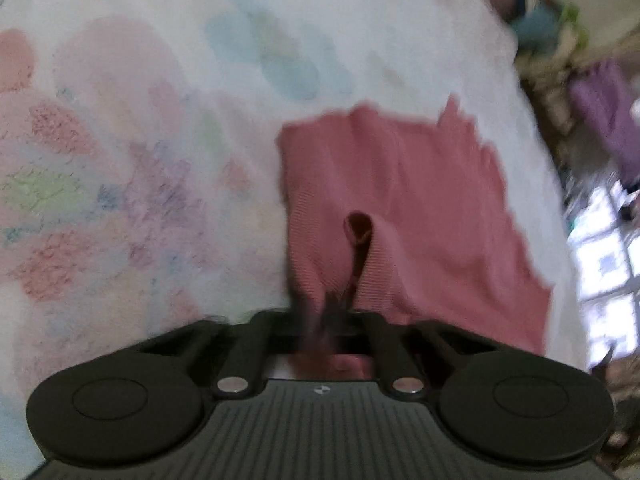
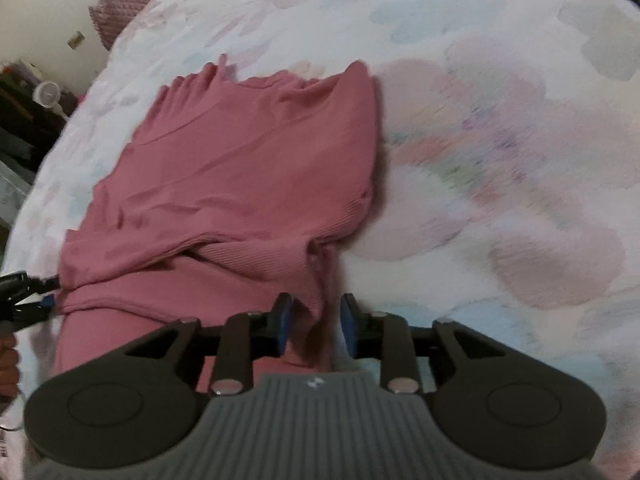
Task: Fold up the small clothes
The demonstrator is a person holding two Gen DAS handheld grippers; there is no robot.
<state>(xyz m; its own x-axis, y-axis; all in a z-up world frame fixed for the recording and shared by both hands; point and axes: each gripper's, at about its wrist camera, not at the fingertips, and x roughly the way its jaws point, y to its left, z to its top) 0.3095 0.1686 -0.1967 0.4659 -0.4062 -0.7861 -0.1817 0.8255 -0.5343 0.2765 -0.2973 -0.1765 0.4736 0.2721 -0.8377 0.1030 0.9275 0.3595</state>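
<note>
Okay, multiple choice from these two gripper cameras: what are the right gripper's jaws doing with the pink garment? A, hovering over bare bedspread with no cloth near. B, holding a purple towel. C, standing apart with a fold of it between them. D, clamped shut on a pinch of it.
C: in the right wrist view the right gripper shows its blue pads apart, with a hanging fold of the pink garment between them.

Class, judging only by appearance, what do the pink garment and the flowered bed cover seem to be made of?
Pink garment: probably a soft, matte ribbed knit, with fine ribs showing along its folded edge. Flowered bed cover: a matte woven or quilted fabric, perhaps cotton, with a faded pastel print; blur leaves it open.
</note>
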